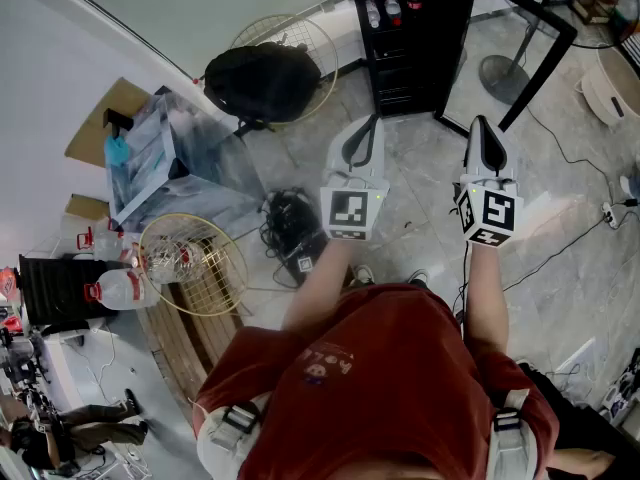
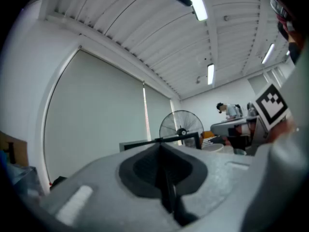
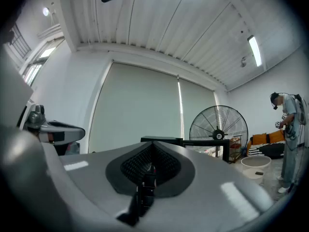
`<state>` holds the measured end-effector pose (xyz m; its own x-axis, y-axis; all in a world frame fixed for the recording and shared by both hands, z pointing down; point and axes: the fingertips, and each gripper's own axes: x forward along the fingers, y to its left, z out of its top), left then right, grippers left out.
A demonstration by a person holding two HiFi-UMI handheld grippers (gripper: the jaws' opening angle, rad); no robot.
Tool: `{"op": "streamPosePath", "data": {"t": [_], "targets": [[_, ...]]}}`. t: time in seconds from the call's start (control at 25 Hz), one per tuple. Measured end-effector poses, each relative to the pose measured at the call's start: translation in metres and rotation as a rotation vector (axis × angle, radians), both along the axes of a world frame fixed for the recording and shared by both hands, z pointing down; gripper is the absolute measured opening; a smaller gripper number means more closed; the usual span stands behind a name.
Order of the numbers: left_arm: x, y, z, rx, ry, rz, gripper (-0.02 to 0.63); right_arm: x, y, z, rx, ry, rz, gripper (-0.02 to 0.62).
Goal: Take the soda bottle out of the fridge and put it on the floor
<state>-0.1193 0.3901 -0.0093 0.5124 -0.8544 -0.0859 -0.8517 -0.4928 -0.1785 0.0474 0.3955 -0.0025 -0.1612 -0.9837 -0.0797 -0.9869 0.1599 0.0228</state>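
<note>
A black fridge (image 1: 410, 43) stands ahead on the marble floor, its glass door (image 1: 525, 23) swung open to the right. Bottles (image 1: 392, 9) stand on its top shelf; which one is the soda bottle I cannot tell. My left gripper (image 1: 362, 140) and right gripper (image 1: 485, 133) are held side by side in front of me, pointing at the fridge and well short of it. Both are shut with nothing between the jaws. In the left gripper view the left gripper (image 2: 161, 151) aims upward, as the right gripper (image 3: 152, 151) does in its own view; the fridge top (image 3: 164, 139) shows just beyond.
A black backpack (image 1: 262, 80) leans on a round fan grille left of the fridge. A fan stand (image 1: 505, 73) sits behind the door. Cables (image 1: 290, 228) and a power strip (image 1: 610, 213) lie on the floor. A wire grille (image 1: 192, 263) and water jugs (image 1: 120, 290) are left. A person (image 3: 289, 139) stands far right.
</note>
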Motion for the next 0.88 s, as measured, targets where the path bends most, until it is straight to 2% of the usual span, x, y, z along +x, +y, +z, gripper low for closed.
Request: {"op": "streamPosePath", "data": {"t": [0.32, 0.88], "targets": [[0.029, 0.005, -0.003, -0.002, 0.004, 0.009, 0.000, 0.024, 0.005, -0.002, -0.005, -0.011, -0.005, 0.000], [0.111, 0.020, 0.018, -0.045, -0.014, -0.004, 0.000, 0.109, 0.018, 0.020, -0.021, -0.093, -0.028, -0.002]]}}
